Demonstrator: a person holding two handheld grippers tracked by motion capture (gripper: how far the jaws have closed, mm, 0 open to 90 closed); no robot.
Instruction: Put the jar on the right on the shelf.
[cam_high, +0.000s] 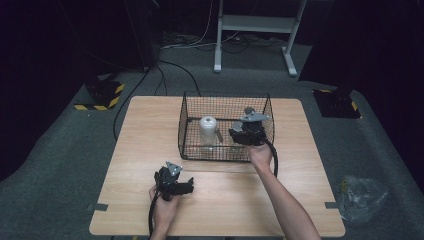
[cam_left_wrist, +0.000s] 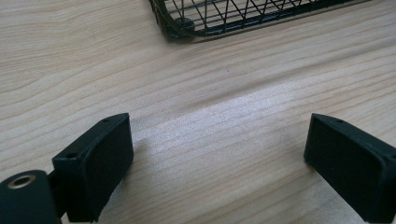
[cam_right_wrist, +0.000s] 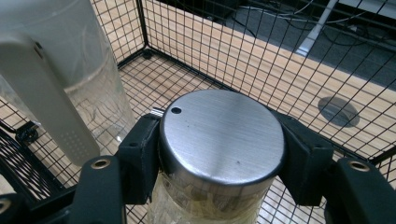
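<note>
A: Progress so far?

B: Partway, by the look of it. Right gripper (cam_right_wrist: 219, 154) down inside the black wire-mesh basket (cam_high: 186, 131), clamped on the clear glass jar with the round brushed-steel lid (cam_right_wrist: 221, 136). Unclear whether going in or coming out; jar low in the basket, apparently near its floor.

A: Anything else in there?

B: Tall clear plastic jug with a white lid and handle (cam_right_wrist: 51, 93), just beside the jar, upright on the mesh floor. Untouched.

A: Grip on the jar?

B: Black pads (cam_right_wrist: 138, 156) pressing on both sides of the lid's rim, lid centred between them, glass body hanging below. Looks square, no tilt.

A: Other side?

B: Left gripper (cam_left_wrist: 219, 158) low over the pale wooden table (cam_left_wrist: 205, 84), short of the basket's near corner, jaws spread wide, nothing between them.

A: Left to do?

B: Likely either release or lift clear of the jug and the mesh wall.
</note>
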